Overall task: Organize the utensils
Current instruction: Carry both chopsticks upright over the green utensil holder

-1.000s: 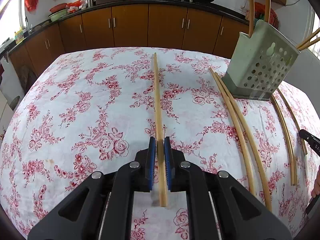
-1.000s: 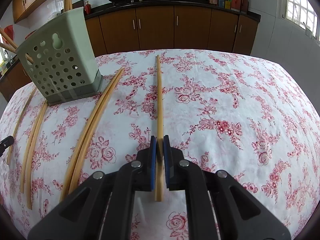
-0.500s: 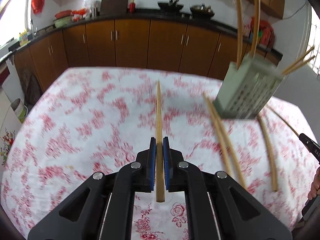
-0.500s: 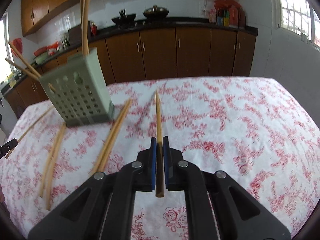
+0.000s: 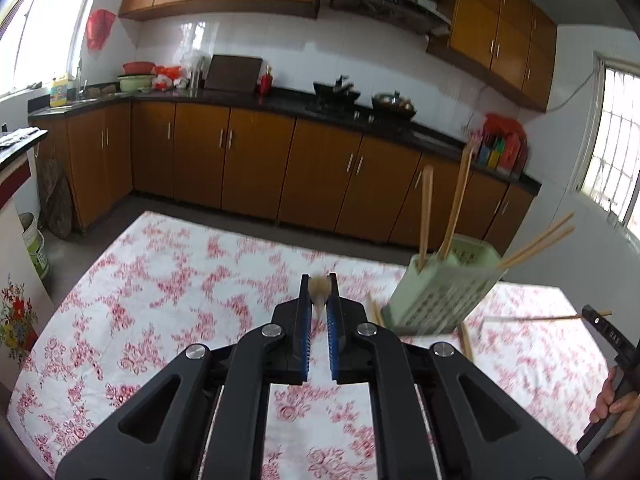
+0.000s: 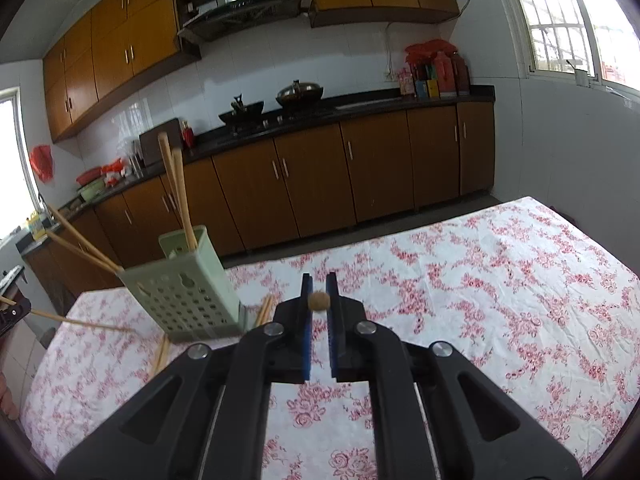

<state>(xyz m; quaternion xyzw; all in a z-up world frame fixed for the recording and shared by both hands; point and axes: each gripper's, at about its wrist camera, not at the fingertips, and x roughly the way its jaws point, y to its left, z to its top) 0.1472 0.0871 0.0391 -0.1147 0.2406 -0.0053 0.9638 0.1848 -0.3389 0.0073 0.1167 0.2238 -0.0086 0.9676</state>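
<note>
Two views, left wrist first. Left gripper [image 5: 319, 294] raised above the table [image 5: 168, 280] with its flowered cloth, blue pads [image 5: 305, 320] pinched nearly together on one wooden chopstick [image 5: 319, 292], seen end-on as a blurred tan tip between them. Green perforated chopstick holder [image 5: 440, 292] leaning near the far right of the table, four chopsticks [image 5: 425, 212] poking out of its top, two upright and two slanting to the right. More loose chopsticks [image 5: 466, 342] lying on the cloth at the holder's foot, partly hidden by the gripper's body. At the right edge of the view, right gripper [image 5: 596, 314] also up off the cloth, clamped on another chopstick [image 5: 532, 317], with a hand [image 5: 614, 398] around its grip.

Then right wrist. Right gripper [image 6: 319, 300] lifted over the cloth, pads [image 6: 306, 320] closed on the round end of its chopstick [image 6: 319, 301], pointing straight at the lens. Holder [image 6: 180, 292] near the far left of the table [image 6: 500, 280], tilted, with two chopsticks [image 6: 176, 192] standing in it and two fanning out to the left. Loose chopsticks [image 6: 162, 354] on the cloth just in front of the holder and beside its right corner. Tip of the left gripper [image 6: 14, 314] at the left edge of the view, gripping a chopstick [image 6: 80, 323] that reaches toward the holder's base.
</note>
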